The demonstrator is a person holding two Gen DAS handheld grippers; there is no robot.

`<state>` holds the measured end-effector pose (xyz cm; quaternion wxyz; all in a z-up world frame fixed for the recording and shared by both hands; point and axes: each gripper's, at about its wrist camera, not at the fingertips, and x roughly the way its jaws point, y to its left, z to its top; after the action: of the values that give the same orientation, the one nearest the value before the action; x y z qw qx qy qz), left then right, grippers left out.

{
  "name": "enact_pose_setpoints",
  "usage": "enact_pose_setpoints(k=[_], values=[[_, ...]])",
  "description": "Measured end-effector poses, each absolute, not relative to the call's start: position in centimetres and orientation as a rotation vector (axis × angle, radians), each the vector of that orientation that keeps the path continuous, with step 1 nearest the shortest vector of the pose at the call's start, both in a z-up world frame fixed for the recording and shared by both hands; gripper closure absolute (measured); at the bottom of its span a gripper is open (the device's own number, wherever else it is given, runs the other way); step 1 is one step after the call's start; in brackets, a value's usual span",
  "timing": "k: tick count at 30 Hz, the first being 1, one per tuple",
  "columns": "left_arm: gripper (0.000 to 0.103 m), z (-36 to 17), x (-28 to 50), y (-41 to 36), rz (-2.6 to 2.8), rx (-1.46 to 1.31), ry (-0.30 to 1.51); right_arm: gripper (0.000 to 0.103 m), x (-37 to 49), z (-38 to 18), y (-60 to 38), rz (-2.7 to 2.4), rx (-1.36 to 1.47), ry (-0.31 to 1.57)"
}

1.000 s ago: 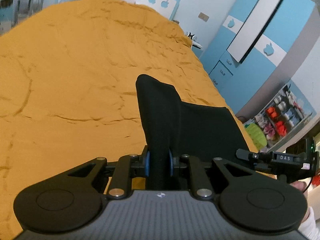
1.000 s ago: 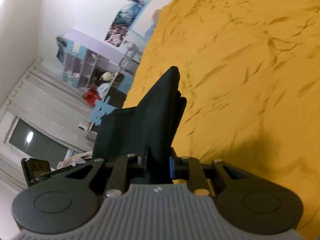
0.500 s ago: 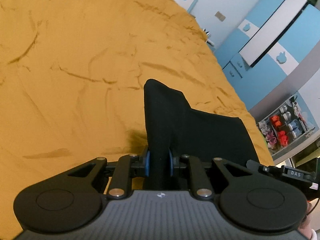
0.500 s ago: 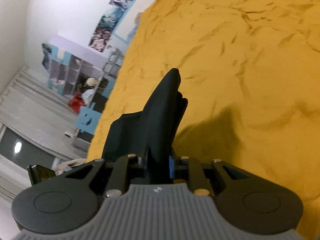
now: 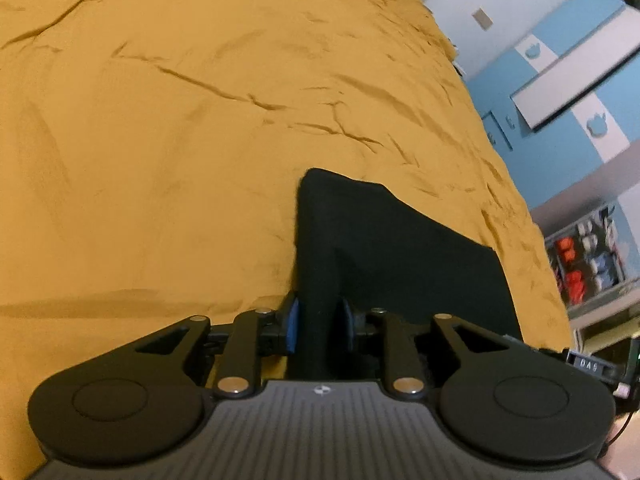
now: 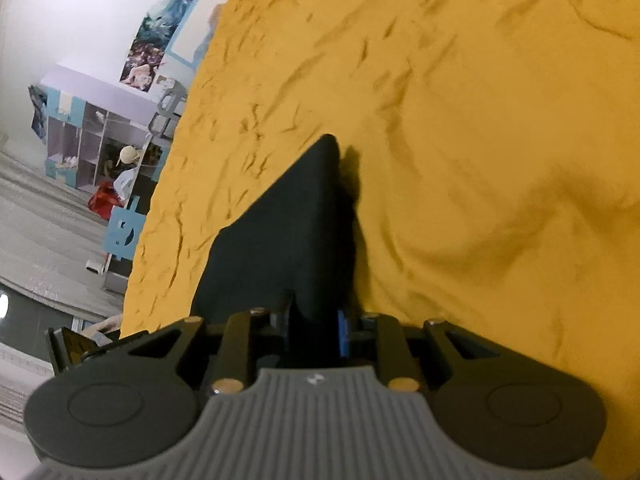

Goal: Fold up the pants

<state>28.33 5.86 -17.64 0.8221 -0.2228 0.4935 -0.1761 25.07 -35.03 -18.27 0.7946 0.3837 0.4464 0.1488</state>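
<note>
Now left gripper (image 5: 318,322) jaws clamped on black fabric pants (image 5: 384,256); right gripper (image 6: 314,328) jaws likewise pinching pants (image 6: 288,236), cloth held above wrinkled mustard-yellow bed sheet (image 5: 168,140)

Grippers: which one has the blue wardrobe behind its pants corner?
The left gripper. Its jaws clamp the black pants with the blue wardrobe beyond the orange bedspread; the right gripper faces posters and shelves instead.
</note>
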Motion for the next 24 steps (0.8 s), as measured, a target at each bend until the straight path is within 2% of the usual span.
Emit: enact_pose_setpoints(k=[2,9,11,13,16,24], values=[[0.073,-16.5,27.6,6.5,-0.353,-0.471,1.035,0.075,24.6,-16.7,-34.5,0.298,0.723,0.939],[0.072,-9.8,20.9,4.2,-0.278,-0.177,0.842,0.073,19.9,-9.1,-30.4,0.272,0.231,0.723],[0.063,-8.9,18.5,2.3,-0.254,-0.072,0.776,0.066,18.4,-8.3,-28.2,0.286,0.118,0.674],[0.058,-8.8,16.8,0.4,-0.234,0.021,0.726,0.065,17.2,-8.4,-26.1,0.298,0.029,0.646],[0.056,-10.0,15.1,-1.5,-0.247,0.072,0.73,0.054,16.2,-9.5,-24.4,0.303,-0.047,0.655],[0.053,-14.0,14.0,-2.4,-0.224,0.079,0.814,0.052,15.1,-14.1,-22.8,0.271,-0.117,0.722]])
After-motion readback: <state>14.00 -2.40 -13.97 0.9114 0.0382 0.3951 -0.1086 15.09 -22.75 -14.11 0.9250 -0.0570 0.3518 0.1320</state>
